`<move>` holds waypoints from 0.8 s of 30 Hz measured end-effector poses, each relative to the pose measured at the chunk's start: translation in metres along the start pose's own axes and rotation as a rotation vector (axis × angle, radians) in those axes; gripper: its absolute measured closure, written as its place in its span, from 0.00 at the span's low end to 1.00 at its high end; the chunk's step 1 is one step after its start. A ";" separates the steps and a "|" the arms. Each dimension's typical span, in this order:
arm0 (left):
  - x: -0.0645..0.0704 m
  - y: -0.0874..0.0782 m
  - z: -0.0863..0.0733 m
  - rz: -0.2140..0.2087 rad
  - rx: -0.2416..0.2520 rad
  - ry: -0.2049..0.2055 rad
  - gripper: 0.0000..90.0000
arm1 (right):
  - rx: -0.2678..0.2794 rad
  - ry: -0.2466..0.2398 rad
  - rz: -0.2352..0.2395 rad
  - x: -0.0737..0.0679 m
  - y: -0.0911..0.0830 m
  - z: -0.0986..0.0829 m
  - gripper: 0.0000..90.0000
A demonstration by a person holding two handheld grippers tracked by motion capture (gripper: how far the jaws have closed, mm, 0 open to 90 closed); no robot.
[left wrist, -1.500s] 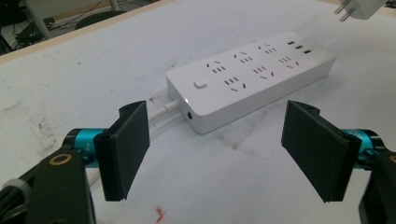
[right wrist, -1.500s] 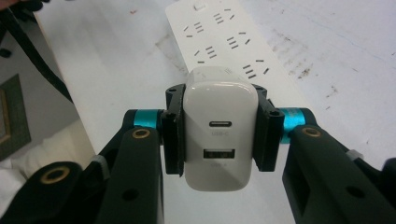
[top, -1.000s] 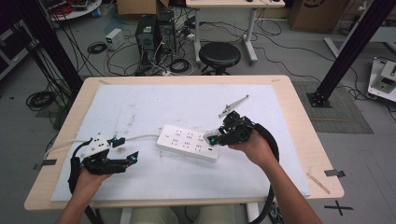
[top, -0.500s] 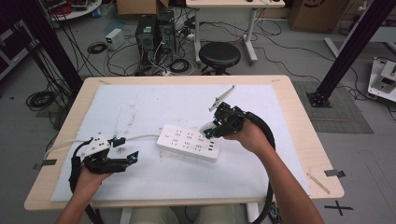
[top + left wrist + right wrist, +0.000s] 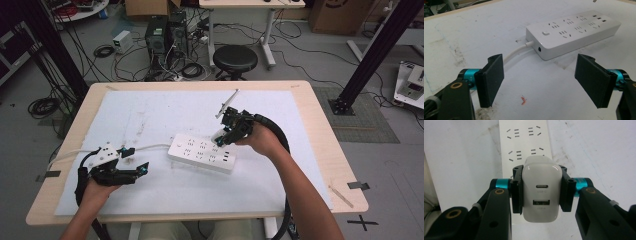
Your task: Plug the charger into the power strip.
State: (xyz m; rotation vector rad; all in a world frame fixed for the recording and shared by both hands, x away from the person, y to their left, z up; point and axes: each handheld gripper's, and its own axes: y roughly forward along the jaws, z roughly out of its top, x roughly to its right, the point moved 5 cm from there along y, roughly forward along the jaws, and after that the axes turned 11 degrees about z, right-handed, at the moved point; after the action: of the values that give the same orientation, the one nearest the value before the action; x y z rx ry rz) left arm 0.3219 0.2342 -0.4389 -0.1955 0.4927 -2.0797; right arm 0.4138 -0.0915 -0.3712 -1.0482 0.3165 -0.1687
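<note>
A white power strip (image 5: 202,152) lies on the white mat (image 5: 165,110) near the table's middle, its cord running left. My right gripper (image 5: 222,136) hangs just above the strip's right end, shut on a white USB charger (image 5: 541,188) (image 5: 218,136). In the right gripper view the charger sits upright between the jaws, its two ports facing the camera, with the power strip (image 5: 524,142) below it. My left gripper (image 5: 134,161) rests at the table's front left, open and with nothing between its jaws. In the left gripper view the power strip (image 5: 574,31) and its cord (image 5: 516,53) lie ahead of the open left gripper (image 5: 544,82).
The wooden table (image 5: 320,125) shows a bare edge around the mat. A thin metal rod (image 5: 228,102) juts up behind the right gripper. Beyond the table's far edge stand a black stool (image 5: 235,59), computer towers (image 5: 165,35) and tangled cables. Tape marks (image 5: 359,185) sit at the right front corner.
My right gripper has lifted the charger and tilted it over the strip's right end, shifting slightly back and right. The left gripper has stayed in place.
</note>
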 end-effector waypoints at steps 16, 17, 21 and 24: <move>-0.004 0.001 -0.002 -0.002 0.000 -0.007 0.26 | -0.178 -0.054 0.012 0.009 0.028 0.005 0.70; -0.004 0.002 -0.003 -0.003 0.000 -0.005 0.26 | -0.195 -0.066 0.007 0.009 0.030 0.006 0.70; -0.005 0.002 -0.004 -0.004 0.000 -0.010 0.26 | -0.240 -0.084 0.017 0.009 0.036 0.008 0.70; -0.006 0.003 -0.005 -0.007 -0.003 -0.009 0.26 | -0.264 -0.108 -0.001 0.008 0.039 0.011 0.70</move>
State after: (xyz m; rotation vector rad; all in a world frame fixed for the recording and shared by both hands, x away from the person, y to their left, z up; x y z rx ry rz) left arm 0.3256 0.2390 -0.4439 -0.2079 0.4902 -2.0842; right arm 0.4246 -0.0658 -0.4012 -1.3137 0.2448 -0.0716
